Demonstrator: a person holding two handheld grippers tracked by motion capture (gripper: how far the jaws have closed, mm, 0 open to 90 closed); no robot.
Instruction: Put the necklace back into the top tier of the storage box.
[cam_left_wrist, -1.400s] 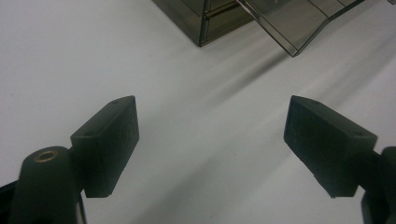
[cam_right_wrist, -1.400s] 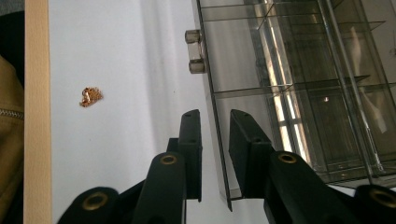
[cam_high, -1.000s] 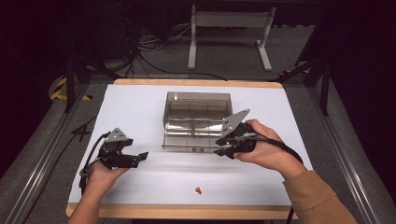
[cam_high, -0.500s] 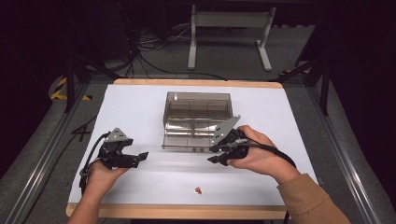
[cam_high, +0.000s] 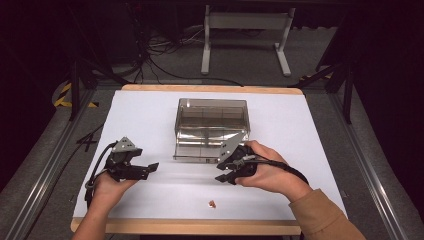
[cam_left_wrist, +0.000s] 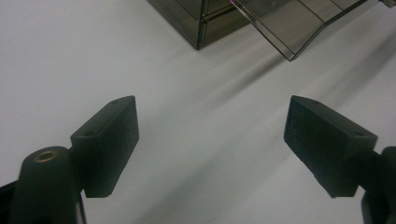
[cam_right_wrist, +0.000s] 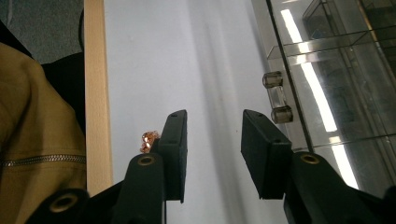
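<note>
A smoky transparent drawer box (cam_high: 212, 120) stands mid-table, its lower drawer (cam_high: 200, 149) pulled out toward me. In the right gripper view the drawer's clear knob (cam_right_wrist: 276, 98) lies just right of my jaws. My right gripper (cam_high: 221, 172) hovers in front of the drawer, pointing left. Its jaws have just been opening, and my right gripper (cam_right_wrist: 214, 114) has nothing between them. A tiny copper-coloured object (cam_high: 213, 203) lies near the table's front edge, and the same copper object (cam_right_wrist: 148, 140) peeks out beside one jaw. My left gripper (cam_high: 150, 170) rests at the left. The jaws of my left gripper (cam_left_wrist: 210, 105) stand apart over bare table.
The white table top (cam_high: 150, 115) has a wooden front edge (cam_high: 200, 226). Metal rails run along both sides, and cables and a stand's legs (cam_high: 245, 45) lie on the floor beyond. The box's near corner (cam_left_wrist: 201, 28) sits ahead of the left gripper.
My right gripper has drawn back from the drawer front toward me and slightly left, lower over the table, with its jaws wider. The left hand has kept still.
</note>
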